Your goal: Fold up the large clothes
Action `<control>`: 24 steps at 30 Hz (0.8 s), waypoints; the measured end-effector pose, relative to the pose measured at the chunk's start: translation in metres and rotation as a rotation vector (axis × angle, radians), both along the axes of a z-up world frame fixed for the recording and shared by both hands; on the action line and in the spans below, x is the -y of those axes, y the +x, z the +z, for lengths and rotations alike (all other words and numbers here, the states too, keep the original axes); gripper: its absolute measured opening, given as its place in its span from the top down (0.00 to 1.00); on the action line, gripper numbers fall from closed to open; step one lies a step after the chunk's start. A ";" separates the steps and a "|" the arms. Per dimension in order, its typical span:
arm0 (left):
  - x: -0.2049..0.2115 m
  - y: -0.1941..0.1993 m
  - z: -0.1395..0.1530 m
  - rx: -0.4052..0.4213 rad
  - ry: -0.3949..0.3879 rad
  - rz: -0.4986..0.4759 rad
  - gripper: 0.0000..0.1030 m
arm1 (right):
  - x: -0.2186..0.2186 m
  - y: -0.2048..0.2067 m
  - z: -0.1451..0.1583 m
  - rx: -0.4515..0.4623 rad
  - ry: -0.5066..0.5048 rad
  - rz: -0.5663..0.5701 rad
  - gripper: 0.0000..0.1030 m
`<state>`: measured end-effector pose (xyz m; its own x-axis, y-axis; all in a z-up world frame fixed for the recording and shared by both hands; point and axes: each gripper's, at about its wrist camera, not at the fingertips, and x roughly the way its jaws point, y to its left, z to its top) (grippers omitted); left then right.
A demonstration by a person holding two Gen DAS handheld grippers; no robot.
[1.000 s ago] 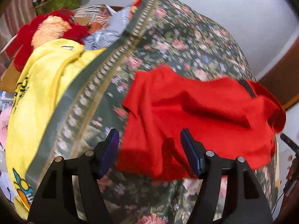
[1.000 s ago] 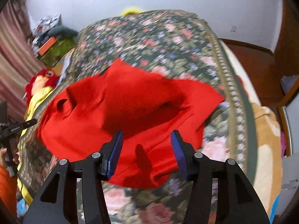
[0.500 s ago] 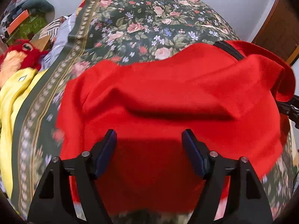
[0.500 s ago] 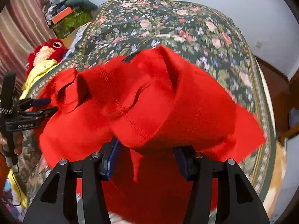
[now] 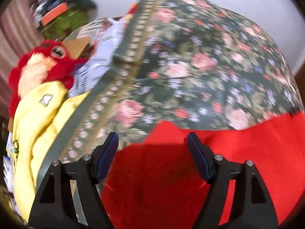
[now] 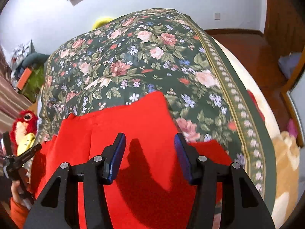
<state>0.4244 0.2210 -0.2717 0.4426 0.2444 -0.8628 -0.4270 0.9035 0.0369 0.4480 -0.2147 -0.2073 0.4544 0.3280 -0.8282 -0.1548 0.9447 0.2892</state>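
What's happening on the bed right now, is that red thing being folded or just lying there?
A person is working a red garment on the floral bedspread with a handheld gripper in each hand. At this moment the garment lies spread on the bed, and neither gripper grips it. The left gripper is open above its edge, its jaws having just been opening with nothing pinched between them. The right gripper is also open, over the cloth's middle. A yellow garment and a red plush toy sit off to the side.

Both gripper (image 6: 149, 155) frames black, blue pads (image 6: 118, 156), silver screws (image 6: 97, 158); orange sleeve (image 6: 18, 210).
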 end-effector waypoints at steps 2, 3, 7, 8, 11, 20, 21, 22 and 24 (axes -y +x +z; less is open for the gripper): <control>-0.012 -0.010 0.002 0.006 -0.024 0.015 0.28 | -0.003 -0.013 0.004 0.014 -0.018 0.028 0.52; -0.016 -0.017 0.004 0.007 -0.033 0.014 0.28 | -0.005 -0.017 0.006 0.021 -0.026 0.050 0.52; -0.014 -0.042 0.015 0.009 -0.075 -0.039 0.28 | -0.028 -0.039 0.019 0.069 -0.067 0.172 0.52; -0.010 -0.044 0.017 0.008 -0.077 -0.056 0.28 | -0.039 -0.049 0.023 0.084 -0.077 0.218 0.52; 0.004 -0.063 0.027 0.015 -0.070 -0.128 0.28 | -0.061 -0.071 0.028 0.094 -0.060 0.322 0.50; 0.005 -0.129 0.012 -0.011 -0.167 -0.148 0.28 | -0.084 -0.120 0.000 0.078 -0.082 0.393 0.28; 0.003 -0.133 0.005 -0.029 -0.182 -0.147 0.28 | -0.080 -0.120 -0.001 0.064 -0.076 0.379 0.24; 0.002 -0.135 0.000 -0.044 -0.197 -0.150 0.28 | -0.074 -0.119 -0.004 0.031 -0.061 0.363 0.20; 0.003 -0.141 -0.006 -0.043 -0.200 -0.149 0.31 | -0.064 -0.117 -0.009 -0.021 -0.049 0.330 0.20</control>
